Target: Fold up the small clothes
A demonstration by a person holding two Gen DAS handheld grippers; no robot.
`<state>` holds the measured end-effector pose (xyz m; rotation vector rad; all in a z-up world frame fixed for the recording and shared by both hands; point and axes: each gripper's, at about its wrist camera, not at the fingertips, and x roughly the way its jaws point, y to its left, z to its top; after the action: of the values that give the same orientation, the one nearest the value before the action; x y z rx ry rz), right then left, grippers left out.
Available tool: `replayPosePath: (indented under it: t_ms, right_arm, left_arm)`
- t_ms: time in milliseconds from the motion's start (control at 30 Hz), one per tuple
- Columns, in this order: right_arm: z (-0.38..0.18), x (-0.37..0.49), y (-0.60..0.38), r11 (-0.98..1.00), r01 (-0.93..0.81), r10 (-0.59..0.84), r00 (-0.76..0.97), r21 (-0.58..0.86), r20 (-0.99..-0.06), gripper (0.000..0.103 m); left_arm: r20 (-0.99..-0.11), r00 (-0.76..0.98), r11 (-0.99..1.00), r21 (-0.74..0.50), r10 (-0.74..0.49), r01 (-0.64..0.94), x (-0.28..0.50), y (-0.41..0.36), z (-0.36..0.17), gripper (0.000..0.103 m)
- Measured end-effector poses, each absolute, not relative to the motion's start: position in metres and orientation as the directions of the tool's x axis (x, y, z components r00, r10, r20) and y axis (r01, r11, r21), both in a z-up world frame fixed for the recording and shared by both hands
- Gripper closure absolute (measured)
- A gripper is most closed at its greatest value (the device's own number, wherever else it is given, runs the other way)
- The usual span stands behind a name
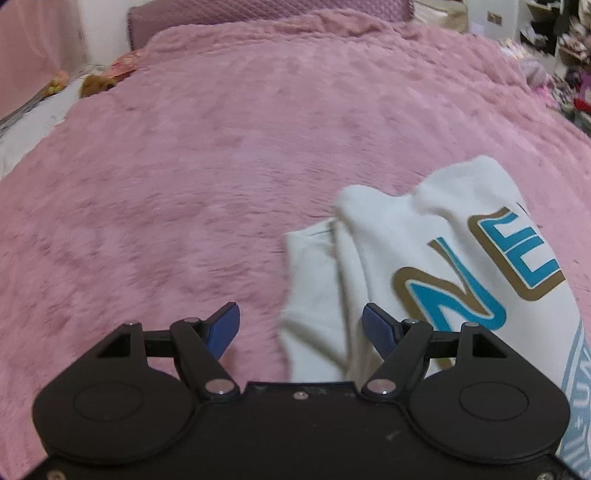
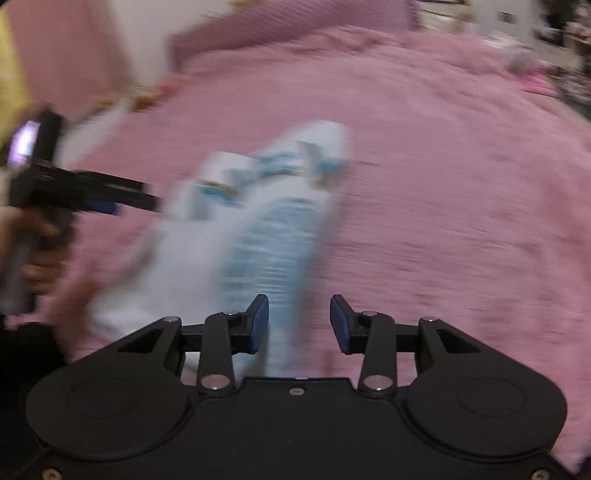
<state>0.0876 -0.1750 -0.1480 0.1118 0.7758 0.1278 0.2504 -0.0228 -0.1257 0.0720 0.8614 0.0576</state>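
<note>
One white garment [image 1: 424, 258] lies bunched on the pink fleece blanket [image 1: 221, 166] of the bed, ahead of the left tool [image 1: 301, 328] and to its right, partly under its right finger. The left wrist view shows it sharply: large blue letters edged in gold, and a pale blue printed band near the right edge. The right wrist view is blurred by motion; there the same garment [image 2: 266, 221] runs straight ahead of the right tool [image 2: 299, 323] and between its fingers, lettering at the far end. Only this view shows the left tool [image 2: 107, 206] from outside, held in a hand [image 2: 37, 258] at the left edge. Both tools stand open with nothing gripped. A pink headboard [image 1: 258, 11] sits far ahead.
</note>
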Motion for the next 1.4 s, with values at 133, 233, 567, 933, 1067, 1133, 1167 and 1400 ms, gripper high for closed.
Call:
replayPosePath:
  t_ms: [133, 233, 567, 933, 1067, 1133, 1167, 1400]
  right_arm:
    - [-0.154, 0.099, -0.202, 0.998, 0.026, 0.027, 0.704, 0.064, -0.71, 0.068]
    - [-0.155, 0.103, -0.22, 0.993, 0.067, 0.022, 0.696, 0.094, -0.718, 0.068]
    - [-0.165, 0.1, -0.232, 0.985, 0.103, 0.032, 0.688, 0.141, -0.725, 0.068]
    - [-0.175, 0.102, -0.235, 0.981, 0.094, 0.06, 0.674, 0.167, -0.736, 0.067]
    - [-0.179, 0.101, -0.235, 0.981, 0.089, 0.067, 0.673, 0.17, -0.737, 0.066]
    - [-0.179, 0.101, -0.236, 0.981, 0.086, 0.071, 0.673, 0.173, -0.737, 0.065]
    - [-0.18, 0.102, -0.236, 0.981, 0.084, 0.074, 0.672, 0.176, -0.737, 0.065]
    - [-0.183, 0.102, -0.238, 0.978, 0.083, 0.086, 0.669, 0.189, -0.738, 0.064]
  left_arm:
    - [-0.761, 0.637, 0.991, 0.13, 0.126, -0.04, 0.265, -0.034, -0.139, 0.028]
    - [-0.755, 0.647, 0.994, 0.096, 0.107, -0.053, 0.261, -0.031, -0.137, 0.032]
    - [-0.732, 0.681, 0.997, 0.056, 0.008, 0.05, 0.253, -0.042, -0.135, 0.026]
    - [-0.699, 0.686, 0.98, -0.153, -0.201, 0.13, 0.249, -0.028, -0.137, 0.076]
    - [-0.72, 0.676, 0.988, -0.13, -0.155, 0.089, 0.257, -0.029, -0.145, 0.049]
    - [-0.732, 0.653, 0.978, -0.197, -0.194, 0.069, 0.267, -0.02, -0.146, 0.049]
    - [-0.73, 0.646, 0.969, -0.236, -0.223, 0.068, 0.271, -0.017, -0.145, 0.051]
    - [-0.719, 0.618, 0.942, -0.315, -0.317, 0.116, 0.271, -0.019, -0.14, 0.08]
